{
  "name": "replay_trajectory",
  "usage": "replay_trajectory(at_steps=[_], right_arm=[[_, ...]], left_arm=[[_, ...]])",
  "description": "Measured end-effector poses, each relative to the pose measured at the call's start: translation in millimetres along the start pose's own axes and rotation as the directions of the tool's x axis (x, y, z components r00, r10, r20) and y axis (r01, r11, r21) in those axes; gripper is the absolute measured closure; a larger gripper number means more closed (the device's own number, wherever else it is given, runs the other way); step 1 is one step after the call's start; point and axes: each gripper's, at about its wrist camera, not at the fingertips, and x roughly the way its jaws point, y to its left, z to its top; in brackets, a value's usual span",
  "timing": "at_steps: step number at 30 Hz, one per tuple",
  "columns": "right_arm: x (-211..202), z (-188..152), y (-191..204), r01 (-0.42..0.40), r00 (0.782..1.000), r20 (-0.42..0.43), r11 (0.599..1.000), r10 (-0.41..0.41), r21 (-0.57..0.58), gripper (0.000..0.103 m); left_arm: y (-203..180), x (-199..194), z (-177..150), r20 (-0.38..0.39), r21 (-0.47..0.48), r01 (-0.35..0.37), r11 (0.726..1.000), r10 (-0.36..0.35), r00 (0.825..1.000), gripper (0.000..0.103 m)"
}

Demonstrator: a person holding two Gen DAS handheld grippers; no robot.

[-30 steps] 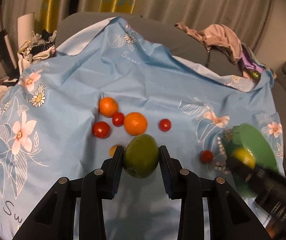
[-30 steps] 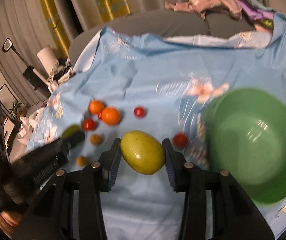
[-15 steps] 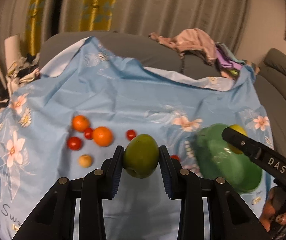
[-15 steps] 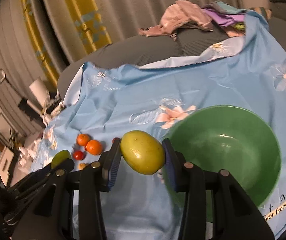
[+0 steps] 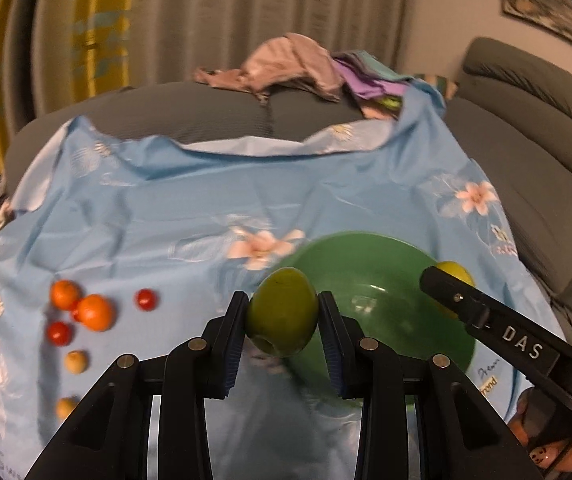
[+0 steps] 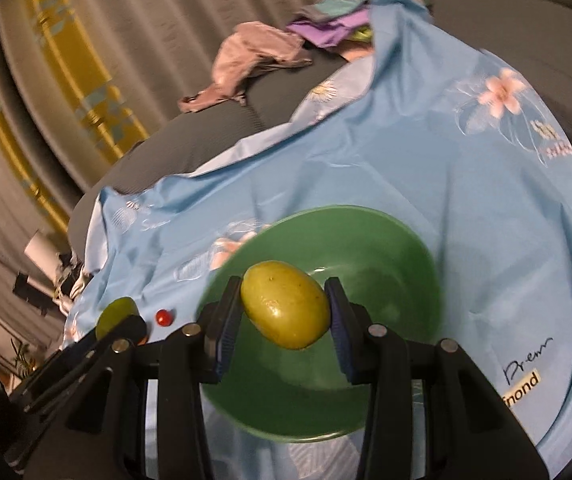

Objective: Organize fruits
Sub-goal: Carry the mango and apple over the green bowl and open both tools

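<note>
The blue floral cloth (image 5: 190,216) covers most of the sofa (image 5: 525,136); its near edge is cut off by my own tongs in both views, and its left part is blurred. The heap of clothes (image 5: 293,64) on the sofa back is too soft to sort into separate garments.

The green bowl (image 5: 373,264) sits on the cloth at the right. In the left wrist view its near rim is hidden behind my left gripper (image 5: 282,320) and the arm of my right gripper (image 5: 445,292). In the right wrist view the bowl's (image 6: 389,248) lower rim is smeared, and printed lettering beside it is only partly readable.

My left gripper is closed on a green fruit (image 5: 282,312), both pads pressed to its sides. The fruit is dull olive-green, egg-shaped, with a dark hollow on its underside, and it hangs over the bowl's left rim.

My right gripper (image 6: 284,312) is clamped on a yellow-green fruit (image 6: 284,310): smooth, oval, lying tilted, lightly speckled brown. It is held above the bowl's interior. From the left view only a sliver of it shows past the gripper tip.

On the cloth to the left lie two oranges (image 5: 94,312), touching, with small red tomatoes (image 5: 146,299) near them, and two small tan fruits (image 5: 76,361) I cannot identify. One is partly cut off at the frame's edge.
</note>
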Motion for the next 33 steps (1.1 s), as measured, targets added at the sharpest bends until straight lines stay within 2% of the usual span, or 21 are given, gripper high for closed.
replay_trajectory(at_steps=[4,12,33], right_arm=[[4.3,0.1,-13.9,0.025,1.0,-0.02,0.999,-0.024,0.046,0.061],[12.1,-2.5,-17.8,0.038,0.998,-0.046,0.998,-0.035,0.049,0.061],[25.0,-3.2,-17.0,0.103,0.991,-0.09,0.995,-0.102,0.006,0.061]], left_arm=[[-19.2,14.8,-5.3,-0.034,0.029,0.031,0.999,-0.03,0.999,0.067],[-35.9,42.8,-16.3,-0.128,0.05,0.071,0.996,-0.064,0.99,0.067],[-41.0,59.7,-25.2,-0.187,0.048,0.108,0.993,-0.097,0.977,0.067]])
